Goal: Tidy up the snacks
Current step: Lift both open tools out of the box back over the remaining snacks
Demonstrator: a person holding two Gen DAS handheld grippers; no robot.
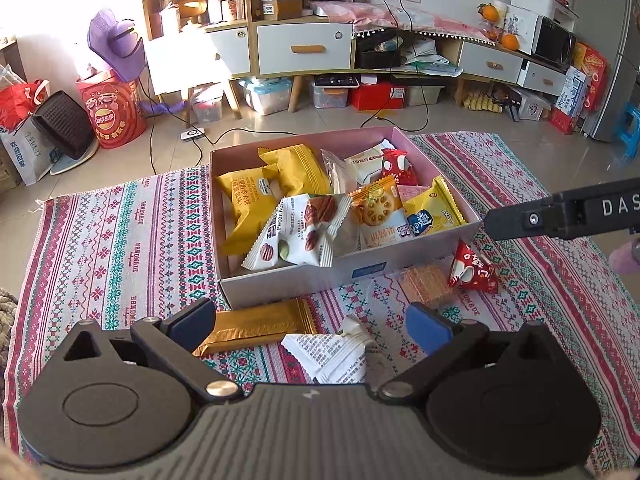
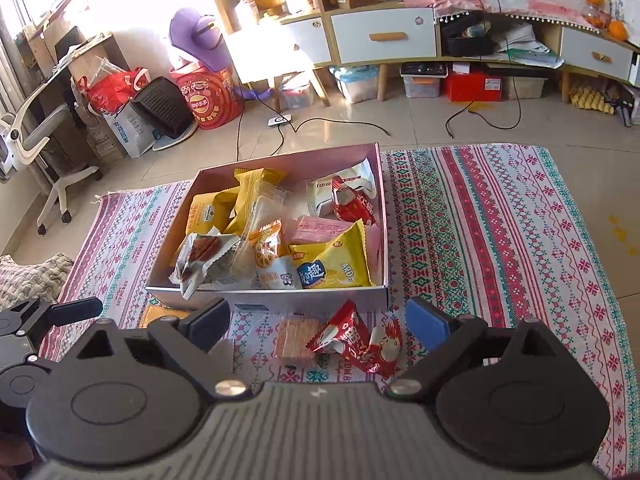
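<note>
A shallow pink box (image 1: 304, 280) (image 2: 312, 300) on the patterned cloth holds several snack packets, yellow, white, orange and red. In front of it lie a gold bar (image 1: 260, 326), a white packet (image 1: 340, 356), a wafer in clear wrap (image 1: 424, 284) (image 2: 298, 338) and a red packet (image 1: 474, 270) (image 2: 360, 344). My left gripper (image 1: 310, 322) is open above the gold bar and the white packet, touching neither. My right gripper (image 2: 318, 322) is open over the wafer and the red packet, pads apart from both. The right gripper's finger (image 1: 532, 218) shows at the box's right corner.
The woven cloth (image 1: 112, 240) (image 2: 500, 220) lies on a tiled floor. Behind it run cables and a small white device (image 1: 192, 134), cabinets with storage boxes beneath, a red snack tub (image 1: 114, 114) and bags at left. An office chair (image 2: 36, 140) stands far left.
</note>
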